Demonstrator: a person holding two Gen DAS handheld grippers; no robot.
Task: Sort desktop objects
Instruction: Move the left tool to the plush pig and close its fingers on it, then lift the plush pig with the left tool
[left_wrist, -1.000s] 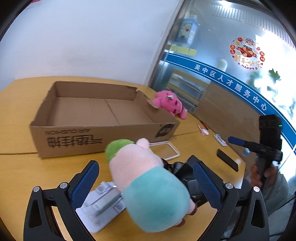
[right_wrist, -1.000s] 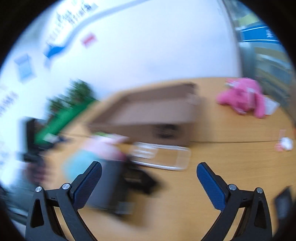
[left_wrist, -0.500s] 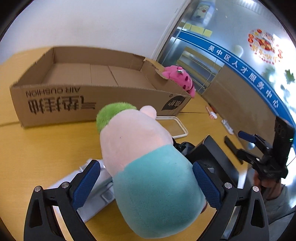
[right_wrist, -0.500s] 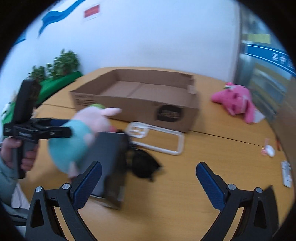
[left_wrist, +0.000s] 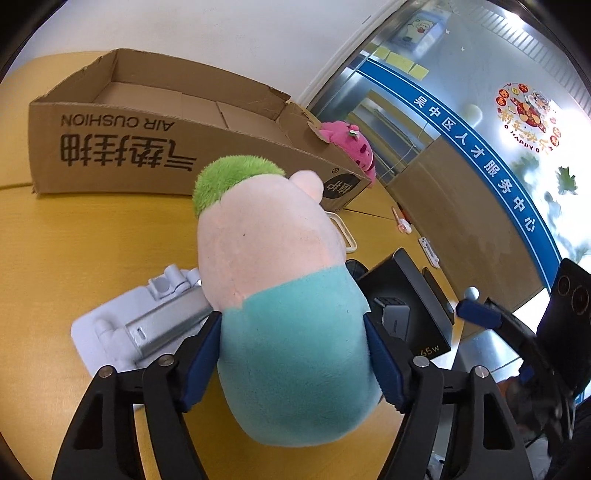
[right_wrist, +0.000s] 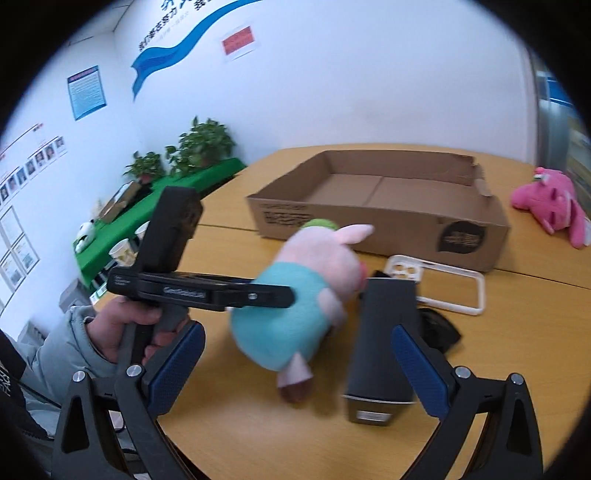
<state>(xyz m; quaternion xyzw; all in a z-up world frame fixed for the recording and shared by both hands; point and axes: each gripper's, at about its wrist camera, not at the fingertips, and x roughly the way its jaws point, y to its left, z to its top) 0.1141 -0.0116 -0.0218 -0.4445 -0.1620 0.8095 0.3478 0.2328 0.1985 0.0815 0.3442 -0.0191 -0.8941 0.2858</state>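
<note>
plush pig (left_wrist: 280, 295) pinched in left hand-held gripper (left_wrist: 291, 354) — right hand-held gripper (right_wrist: 295, 369) spread wide, nothing held

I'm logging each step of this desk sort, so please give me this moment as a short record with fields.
held item: pig plush toy, in the left gripper, jaws closed on its teal body
right gripper: open, holds nothing
target: cardboard box, nothing visible inside
on table: black charger box, clear phone case, white plastic tray
beside the box: pink plush toy
</note>
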